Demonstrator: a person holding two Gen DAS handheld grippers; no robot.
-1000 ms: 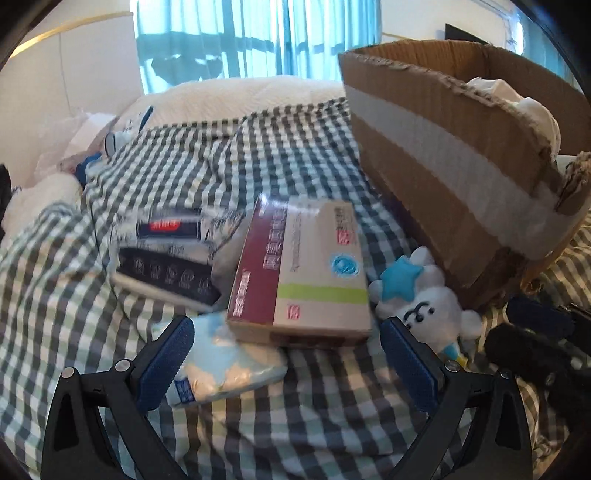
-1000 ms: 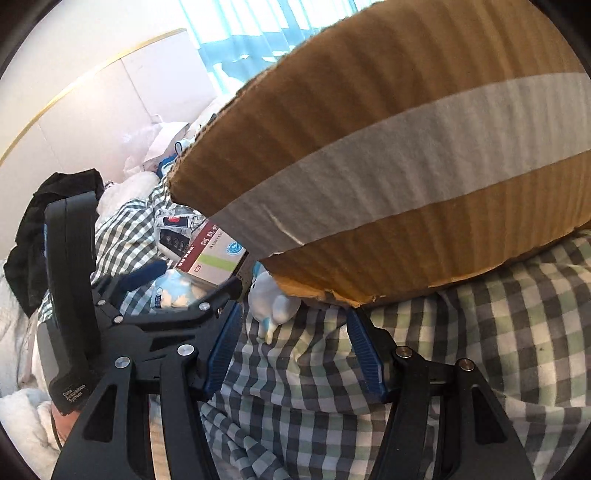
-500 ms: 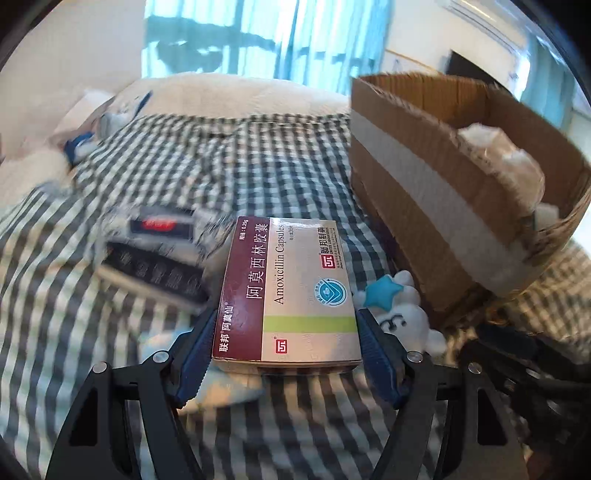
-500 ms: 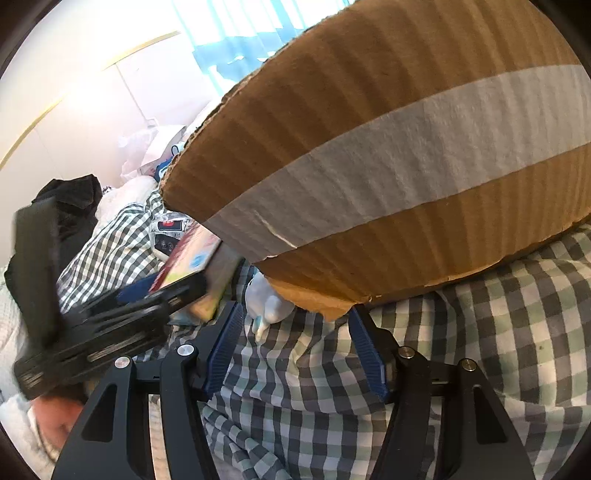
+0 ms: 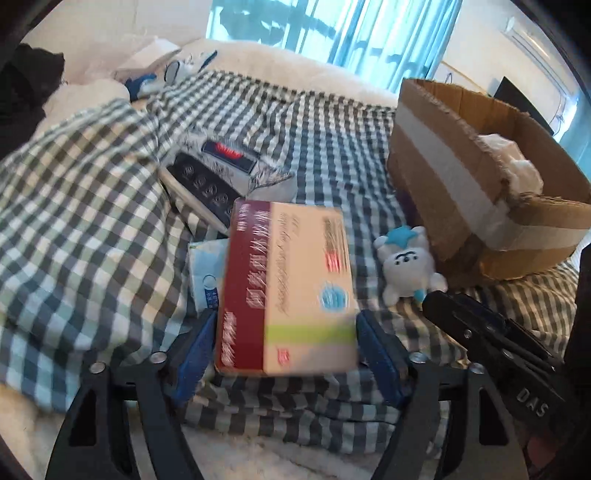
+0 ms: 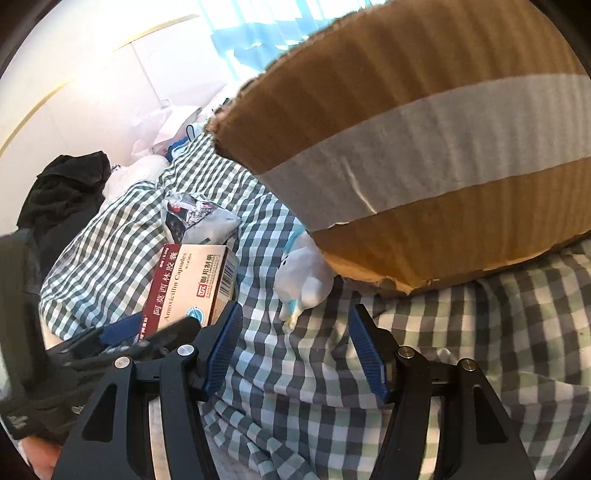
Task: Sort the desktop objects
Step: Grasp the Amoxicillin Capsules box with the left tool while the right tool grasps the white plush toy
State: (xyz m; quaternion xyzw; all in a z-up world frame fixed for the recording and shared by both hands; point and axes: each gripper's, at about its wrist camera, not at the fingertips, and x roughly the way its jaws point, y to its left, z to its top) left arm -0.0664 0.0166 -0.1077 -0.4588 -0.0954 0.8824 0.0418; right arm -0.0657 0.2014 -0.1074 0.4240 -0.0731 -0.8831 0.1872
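Left gripper has the amoxicillin box between its blue pads; box looks lifted clear of the checked bedcover, motion-blurred. Jaws are easing apart, and the blue pads sit right at the box's side edges; grip looks kept but contact is too blurred to be sure.

Right gripper hangs empty above the bedcover, jaws parted about halfway, nothing between them. Just past its tips: a small white plush toy with a blue star on its head, lying against the bottom corner of the cardboard box.

Under and left of the amoxicillin box, a light-blue tissue pack. Beyond that, a silver foil packet with dark print, flat on the cover.

The cardboard box stands open at right, white tape band around it, white wadding inside. Farther off: a dark garment, white bedding, blue curtains.
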